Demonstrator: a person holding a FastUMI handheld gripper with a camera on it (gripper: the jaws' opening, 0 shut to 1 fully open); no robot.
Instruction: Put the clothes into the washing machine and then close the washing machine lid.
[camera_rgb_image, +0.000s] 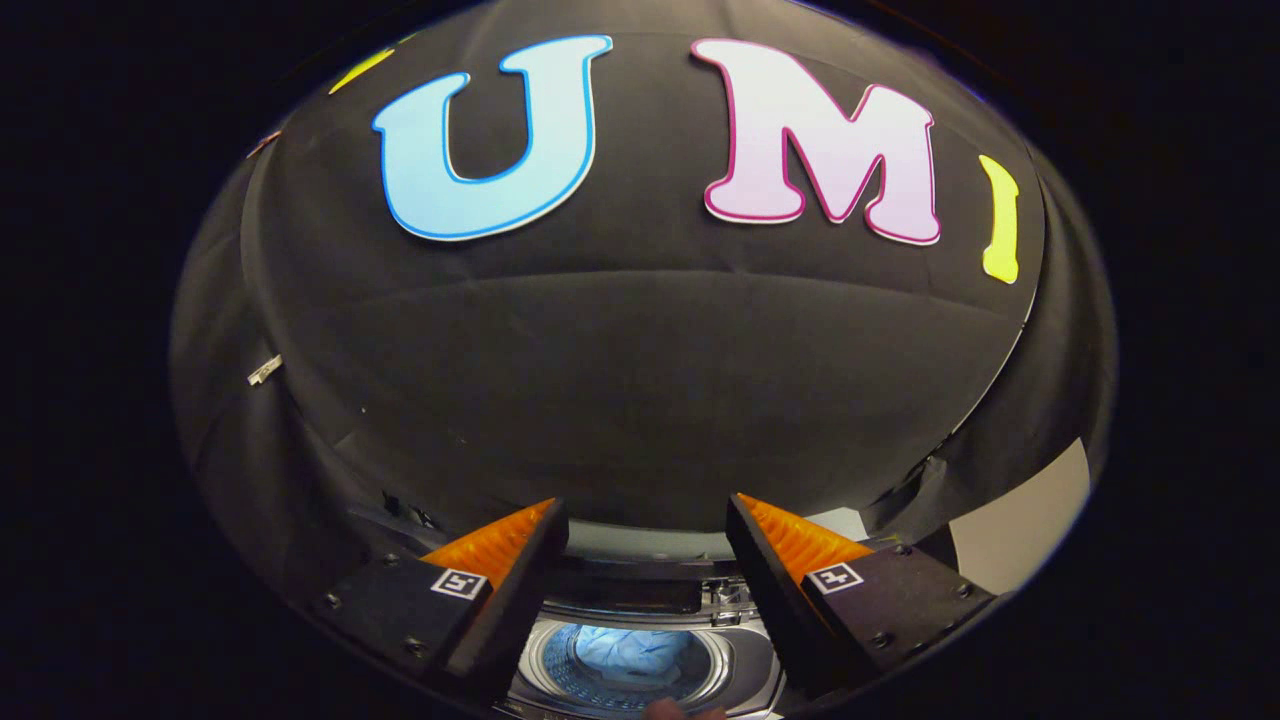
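The clothes (630, 652) were already down in the washing machine (740, 665), a pale blue bundle sitting in the bottom of the perforated drum (556, 676), which showed between and just below your gripper's fingers. So I'd say the loading half looked done, at least for what I could see, and you were into the lid step. I couldn't spot any other garment lying around, but a lot of the scene was out of sight, so don't take that as gospel.

Your gripper (647, 518) was released, fingers spread wide with nothing between them, held up above the drum opening and pointing mostly at the far wall rather than down into the machine.

The lid (640, 543) was my best guess for the pale grey band just beyond the fingertips, standing up at the far side of the opening, though it was cut off and I couldn't be certain. If that was it, the next move called for reaching over to its top edge, getting a finger behind or over it, and bringing it toward you and down without letting it slam.

Something small and pinkish (668, 710) sat right at the near rim of the machine, too cropped to identify.

Beyond that it was just the booth: black cloth wall (640, 380) all around the far side, and a pale panel (1025, 525) off to the right.
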